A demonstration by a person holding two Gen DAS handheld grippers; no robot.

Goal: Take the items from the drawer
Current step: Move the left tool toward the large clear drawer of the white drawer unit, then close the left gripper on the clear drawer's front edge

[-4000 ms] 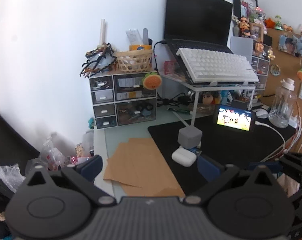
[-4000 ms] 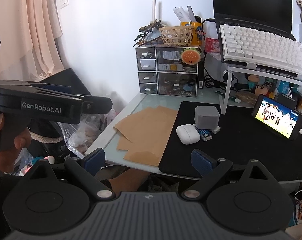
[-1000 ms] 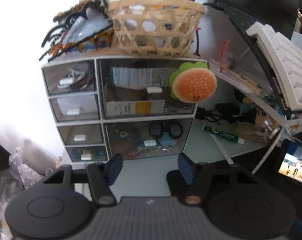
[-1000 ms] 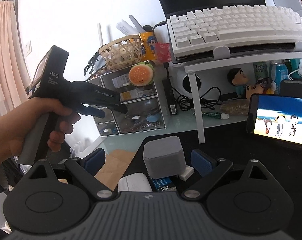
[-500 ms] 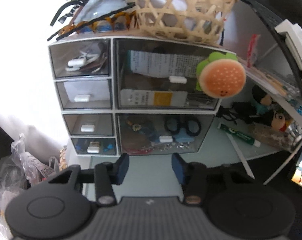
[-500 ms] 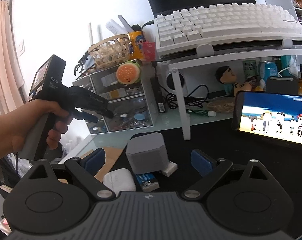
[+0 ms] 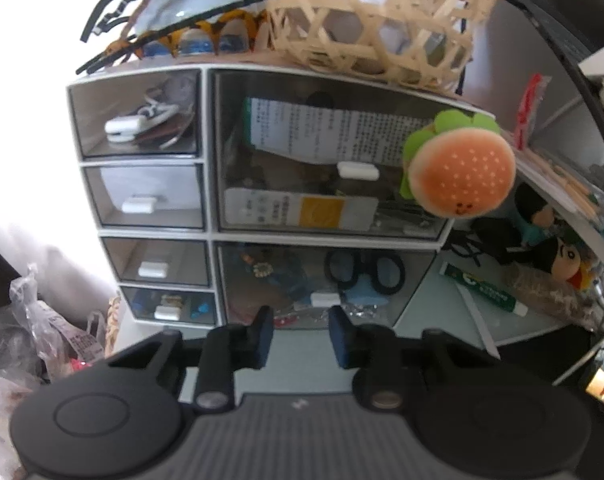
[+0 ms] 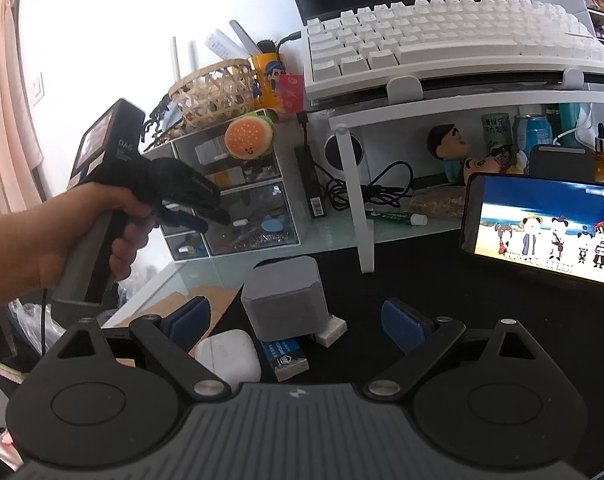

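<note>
Left tool (image 7: 301, 335) nearer lower drawer (image 7: 322, 280), jaws narrower.

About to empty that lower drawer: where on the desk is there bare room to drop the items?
Best patch: the black desk mat between the grey cube and the phone. A narrow glass strip in front of the drawer unit is bare. Crowded: under the white stand, and around the earbud case.

The lower right drawer (image 7: 322, 280) of the clear desktop organiser (image 7: 210, 200) stood closed, holding black-handled scissors (image 7: 366, 270), a blue item and small clutter.
</note>
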